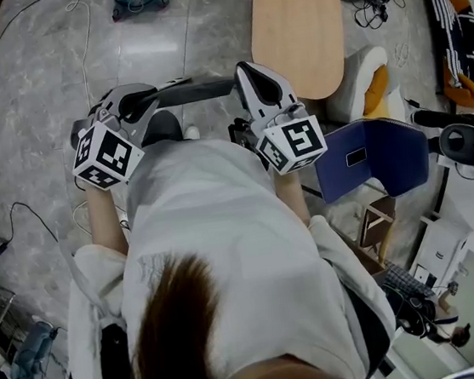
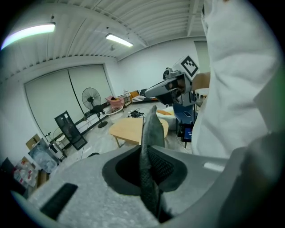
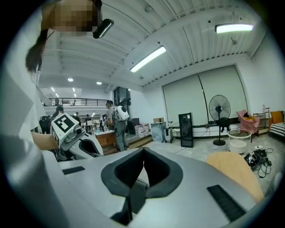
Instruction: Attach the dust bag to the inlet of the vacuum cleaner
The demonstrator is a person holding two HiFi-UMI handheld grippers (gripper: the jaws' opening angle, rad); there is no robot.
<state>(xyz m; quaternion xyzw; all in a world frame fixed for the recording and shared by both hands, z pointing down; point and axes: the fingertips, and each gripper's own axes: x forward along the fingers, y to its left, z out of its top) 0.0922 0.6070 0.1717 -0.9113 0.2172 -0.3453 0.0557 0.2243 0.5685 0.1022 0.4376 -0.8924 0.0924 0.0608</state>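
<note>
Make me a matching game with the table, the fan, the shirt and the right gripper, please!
Things:
1. table
2. fan
3. shirt
4. right gripper

Colour or state:
A. white
B. shut
C. light brown
D. black

Pairs: 1-C, 2-D, 3-A, 4-B
</note>
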